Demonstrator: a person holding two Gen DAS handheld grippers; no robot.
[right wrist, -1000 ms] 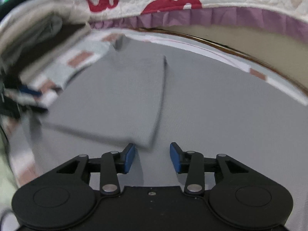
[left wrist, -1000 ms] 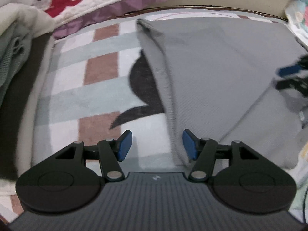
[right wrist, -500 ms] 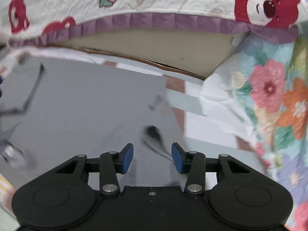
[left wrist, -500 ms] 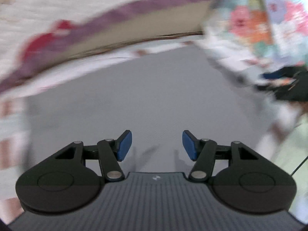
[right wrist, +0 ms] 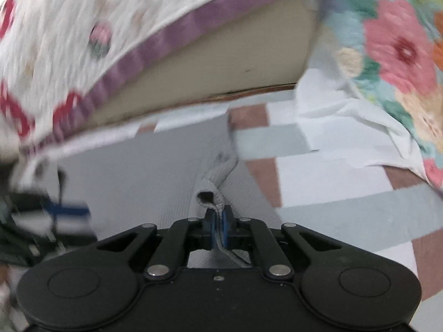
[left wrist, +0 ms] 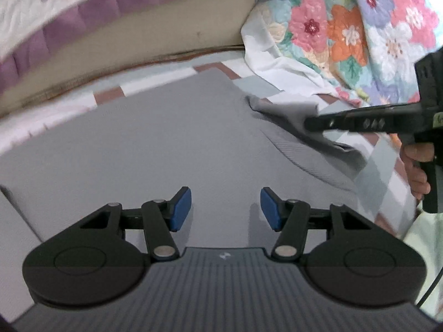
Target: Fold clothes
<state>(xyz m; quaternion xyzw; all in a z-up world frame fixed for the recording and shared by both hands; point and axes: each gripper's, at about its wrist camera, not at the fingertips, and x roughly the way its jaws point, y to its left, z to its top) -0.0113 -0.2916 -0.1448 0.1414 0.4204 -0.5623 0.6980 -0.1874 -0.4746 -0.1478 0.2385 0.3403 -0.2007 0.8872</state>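
A grey garment (left wrist: 166, 144) lies spread flat on a checked sheet. My left gripper (left wrist: 225, 207) hovers over its middle; the jaws are closing a little, with nothing pinched between the blue pads (left wrist: 181, 207). My right gripper (right wrist: 218, 228) is shut on a bunched edge of the grey garment (right wrist: 133, 182), and the fabric rises in a small fold in front of the pads. In the left wrist view the right gripper (left wrist: 311, 124) reaches in from the right and lifts that corner. The left gripper (right wrist: 69, 210) is a blur at the left of the right wrist view.
The checked sheet (right wrist: 332, 171) extends to the right of the garment. A floral quilt (left wrist: 360, 27) is heaped at the far right. A white quilt with a purple frill (left wrist: 83, 8) hangs over a beige bed base (left wrist: 166, 36) behind. A hand (left wrist: 415, 166) holds the right gripper's handle.
Both views have swung right along the garment, from its folded left part to its right edge. The right gripper's jaws have gone from open to shut on the fabric. The left stays open.
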